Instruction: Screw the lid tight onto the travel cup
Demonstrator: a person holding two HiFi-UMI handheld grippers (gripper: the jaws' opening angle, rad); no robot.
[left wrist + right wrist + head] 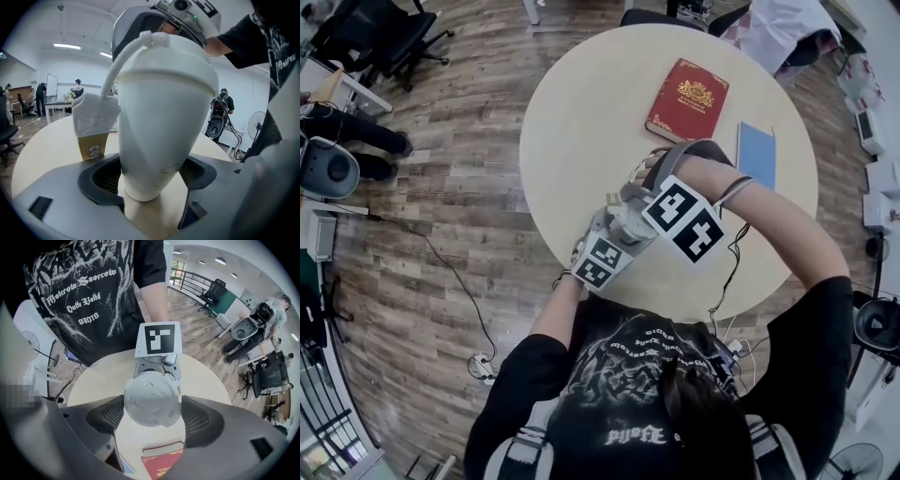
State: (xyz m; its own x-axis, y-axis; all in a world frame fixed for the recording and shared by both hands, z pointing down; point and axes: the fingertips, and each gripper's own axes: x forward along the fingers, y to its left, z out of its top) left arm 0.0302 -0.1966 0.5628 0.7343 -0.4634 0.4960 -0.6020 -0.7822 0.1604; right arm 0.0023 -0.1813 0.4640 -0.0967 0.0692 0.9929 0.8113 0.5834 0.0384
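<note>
Left gripper (pixel 151 178): fingers (pixel 101 180) clamped round tapered base of travel cup (pixel 164 117), bracing against rotation.
Right gripper (pixel 151 413): pointed down, fingers (pixel 110 416) spread wide, pressing lid (pixel 152 399) rim for turning.
Cup position: over near edge of surface (pixel 581 122), lid seated on top.

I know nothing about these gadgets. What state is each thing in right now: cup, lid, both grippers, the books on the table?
travel cup: upright, lid on, gripped low on its body.
lid: on the cup; how tight, cannot tell.
left gripper: shut on the travel cup.
right gripper: pointing down, shut on the lid.
red book: closed, flat on the table.
blue notebook: closed, flat on the table.
</note>
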